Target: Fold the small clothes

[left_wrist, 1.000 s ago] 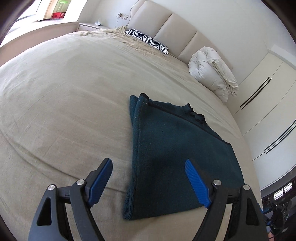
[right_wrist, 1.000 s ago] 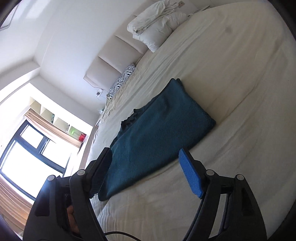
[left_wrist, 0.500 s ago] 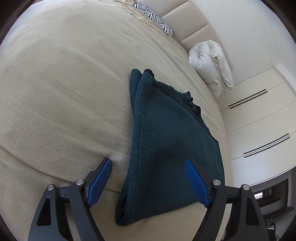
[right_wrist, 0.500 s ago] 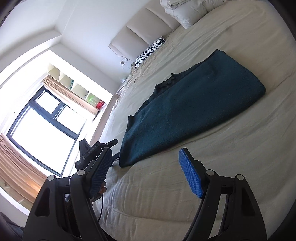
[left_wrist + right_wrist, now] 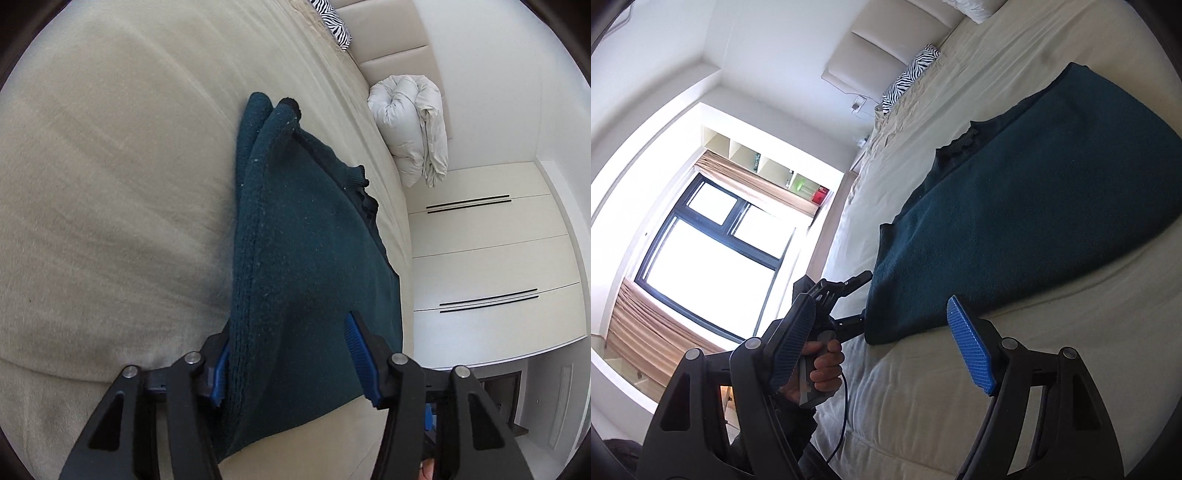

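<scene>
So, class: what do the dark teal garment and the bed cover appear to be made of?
Dark teal garment: probably knitted wool or fleece, matte; fuzzy surface, lint specks, ribbed thick edge. Bed cover: seems woven cotton or linen, matte beige; fine creases, soft wrinkles.

Daylight floods in through the window (image 5: 713, 254), which is blown out to plain white in the right wrist view. The bed (image 5: 110, 184) is evenly bright, with a soft shadow beside the dark sweater (image 5: 306, 258). Both fisheye views bend and darken at their rims; the bedsheet near the left looks slightly motion-blurred, perhaps.
</scene>
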